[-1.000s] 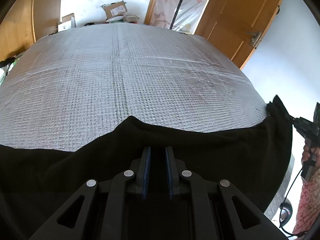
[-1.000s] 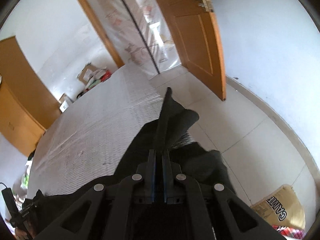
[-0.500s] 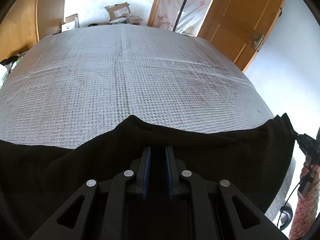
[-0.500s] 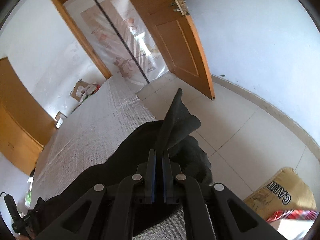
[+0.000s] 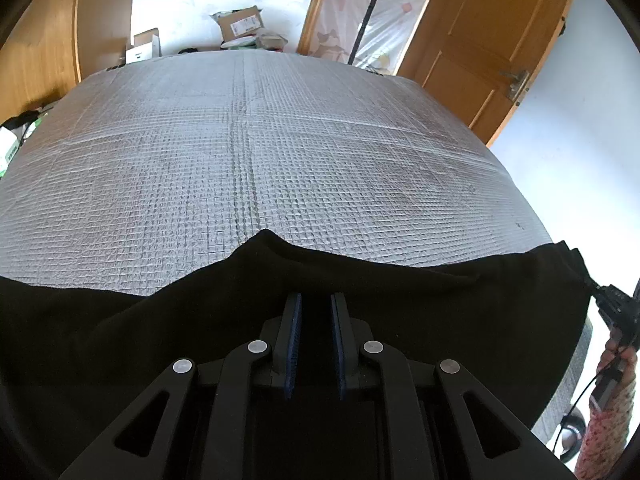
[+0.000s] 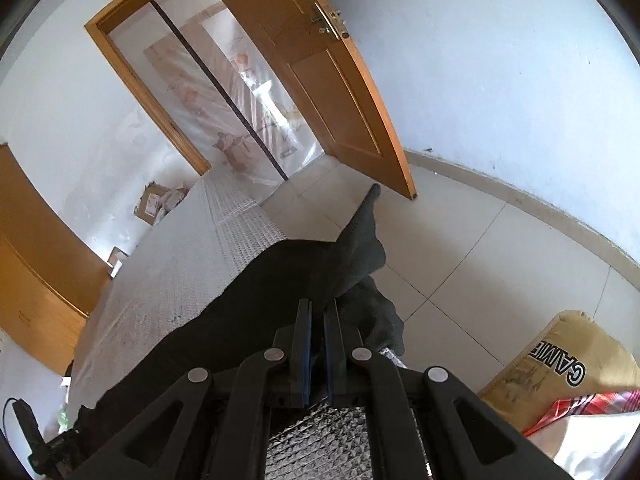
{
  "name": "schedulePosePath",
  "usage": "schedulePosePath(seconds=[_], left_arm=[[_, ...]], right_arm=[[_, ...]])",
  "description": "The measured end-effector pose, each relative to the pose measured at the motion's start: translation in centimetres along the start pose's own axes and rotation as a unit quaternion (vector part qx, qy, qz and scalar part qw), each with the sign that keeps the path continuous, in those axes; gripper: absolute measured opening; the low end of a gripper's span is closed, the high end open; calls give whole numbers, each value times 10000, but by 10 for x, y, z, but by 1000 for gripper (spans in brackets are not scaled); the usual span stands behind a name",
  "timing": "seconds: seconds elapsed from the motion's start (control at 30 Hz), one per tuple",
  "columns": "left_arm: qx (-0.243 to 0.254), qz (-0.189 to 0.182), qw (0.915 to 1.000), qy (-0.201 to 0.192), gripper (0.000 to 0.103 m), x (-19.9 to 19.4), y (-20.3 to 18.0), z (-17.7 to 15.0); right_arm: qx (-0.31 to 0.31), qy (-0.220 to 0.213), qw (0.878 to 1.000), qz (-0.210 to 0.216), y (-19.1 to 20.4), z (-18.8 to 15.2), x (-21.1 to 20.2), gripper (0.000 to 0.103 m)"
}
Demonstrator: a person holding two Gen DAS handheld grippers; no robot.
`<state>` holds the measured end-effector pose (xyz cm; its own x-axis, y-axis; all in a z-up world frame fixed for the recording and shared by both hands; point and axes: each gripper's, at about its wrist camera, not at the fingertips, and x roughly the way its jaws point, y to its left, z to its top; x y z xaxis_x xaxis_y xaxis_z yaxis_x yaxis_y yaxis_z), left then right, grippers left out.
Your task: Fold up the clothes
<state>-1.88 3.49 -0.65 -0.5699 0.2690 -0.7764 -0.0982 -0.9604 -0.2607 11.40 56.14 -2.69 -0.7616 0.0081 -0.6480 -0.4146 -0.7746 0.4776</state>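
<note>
Two handheld grippers, each clamped on the near edge of one black garment (image 5: 400, 320), stretched taut across the front of a wide surface under a silver quilted cover (image 5: 248, 152).

From the left wrist camera: left gripper (image 5: 314, 312) low and centred, blue-padded fingers (image 5: 295, 332) a narrow gap apart with dark cloth bunched between them. Black fabric spread from edge to edge of the view, humped just ahead of the fingertips. Far right, the garment's corner pinched in the other tool, a hand (image 5: 618, 354) and patterned sleeve below it.

From the right wrist camera: right gripper (image 6: 317, 320) with fingers nearly together, pressed on a fold of the garment (image 6: 280, 280), a pointed flap of cloth standing up beyond the tips. Cloth draped over the corner of the silver cover, part hanging off toward a pale tiled floor (image 6: 480, 264).

Beyond: open wooden door (image 6: 340, 92), plastic-sheeted doorway (image 6: 240, 92), cardboard boxes (image 5: 240, 26) against the far wall, tan printed sack (image 6: 560, 368) at lower right.
</note>
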Motion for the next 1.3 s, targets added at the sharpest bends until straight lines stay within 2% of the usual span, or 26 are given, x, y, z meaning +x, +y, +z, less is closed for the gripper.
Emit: schedulePosePath(seconds=[0.1,0.33,0.43,0.67,0.77,0.83,0.87,0.9,1.0,1.07,1.13,1.2,1.3], left_arm=[[-8,-16,10000,-6,15,0,1,-1],[-11,-31,10000,-23,15,0,0,0],[-12,-31,10000,-30,15,-1,0,-1],[-15,-15,10000,-57,15,0,0,-2],[-11,-14,10000,-51,15,0,1,-2],[-12,-13,10000,-50,15,-1,1,-2],[-12,-10,10000,-49,15,-1,1,-2],[-14,-7,10000,-49,15,-1,2,-2],[-25,-6,10000,-60,15,-1,1,-2],[-26,-10,10000,-64,15,-1,1,-2],[-37,-15,10000,-62,15,-1,1,-2],[-58,-25,10000,-62,15,-1,1,-2],[-93,-26,9999,-64,15,-1,3,-2]], right_arm=[[115,74,9999,-20,-7,-4,4,5],[345,-46,9985,-430,-25,-1,1,5],[403,-99,9983,-398,-29,4,-1,5],[-149,-328,9990,-271,0,18,1,7],[-492,-537,9965,-417,16,24,-1,15],[-642,-292,9973,-209,22,30,9,20],[-712,-146,9973,-87,25,33,15,27],[-719,69,9974,-8,28,36,24,28],[-777,385,9962,-34,37,41,48,28],[-830,478,9952,-220,41,41,59,29],[-884,559,9936,-424,46,40,69,27],[-920,520,9938,-355,49,39,71,6],[-1021,463,9932,-315,48,39,70,4]])
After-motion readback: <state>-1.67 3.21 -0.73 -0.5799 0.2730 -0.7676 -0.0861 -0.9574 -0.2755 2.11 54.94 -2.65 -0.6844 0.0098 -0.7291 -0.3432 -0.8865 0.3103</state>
